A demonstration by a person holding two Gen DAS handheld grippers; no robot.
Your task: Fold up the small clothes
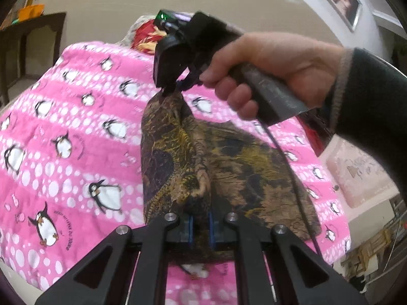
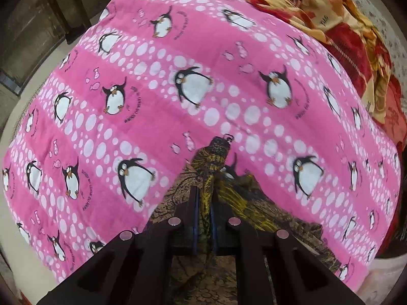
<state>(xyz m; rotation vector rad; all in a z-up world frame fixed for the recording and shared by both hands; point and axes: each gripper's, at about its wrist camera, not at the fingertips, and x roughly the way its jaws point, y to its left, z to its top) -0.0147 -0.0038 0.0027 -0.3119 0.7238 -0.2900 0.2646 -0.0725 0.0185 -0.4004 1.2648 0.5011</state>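
A small brown and yellow patterned garment (image 1: 193,157) is stretched between both grippers above the pink penguin blanket (image 1: 76,127). My left gripper (image 1: 201,231) is shut on its near edge. My right gripper (image 1: 169,90), held by a hand, is shut on the far corner. In the right wrist view the right gripper (image 2: 204,228) pinches a bunched fold of the garment (image 2: 211,172), which hangs down onto the blanket (image 2: 152,101). Part of the garment lies draped on the blanket at right.
A red and orange floral blanket (image 2: 343,38) is bunched at the far side of the bed. A dark wooden table (image 1: 30,45) stands beyond the bed at left. A pink box (image 1: 361,172) sits to the right of the bed.
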